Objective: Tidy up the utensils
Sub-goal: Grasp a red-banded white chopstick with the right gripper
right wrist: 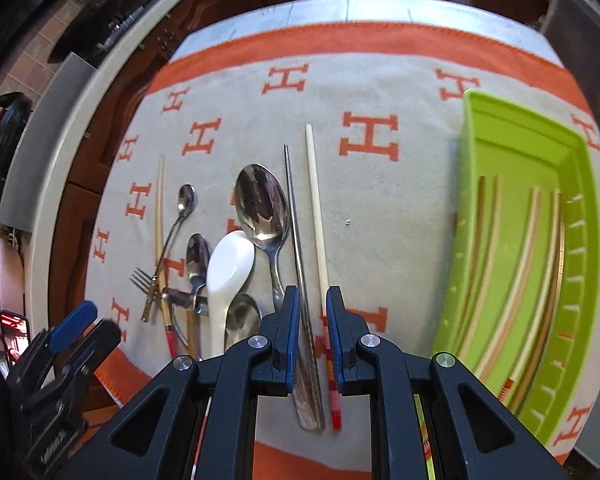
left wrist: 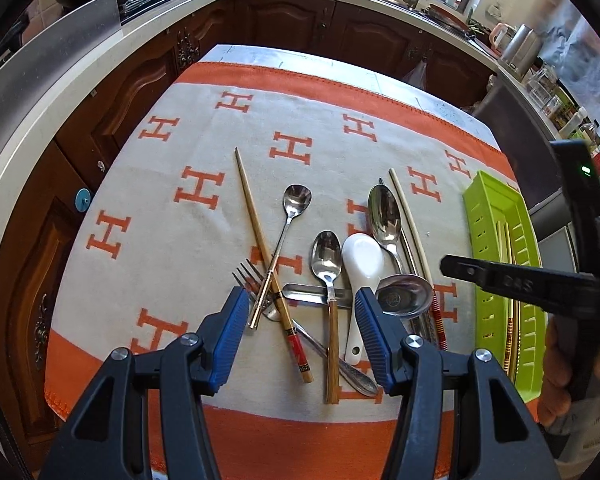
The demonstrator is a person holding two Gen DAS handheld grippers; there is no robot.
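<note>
A woven cloth, pale grey with blocky orange H shapes and a broad orange border, covers the surface, and most of the utensils lie loose on it in a small jumble. The left claw, with ribbed blue pads on black arms, hangs spread and empty above that jumble. Below it lie a glossy white ceramic spoon with a deep rounded bowl, a steel spoon with a wooden handle, a slim steel teaspoon crossing a tapered wooden chopstick with a red patterned end, and a four-tined fork. Farther right a large polished spoon mirrors the room beside a thin metal chopstick and a pale chopstick with a red striped end. The right claw hovers over these two with its pads nearly pressed together, pinching nothing. At the cloth's right edge sits a lime-green plastic tray, long with slotted walls, already containing several pale chopsticks lying lengthwise.
</note>
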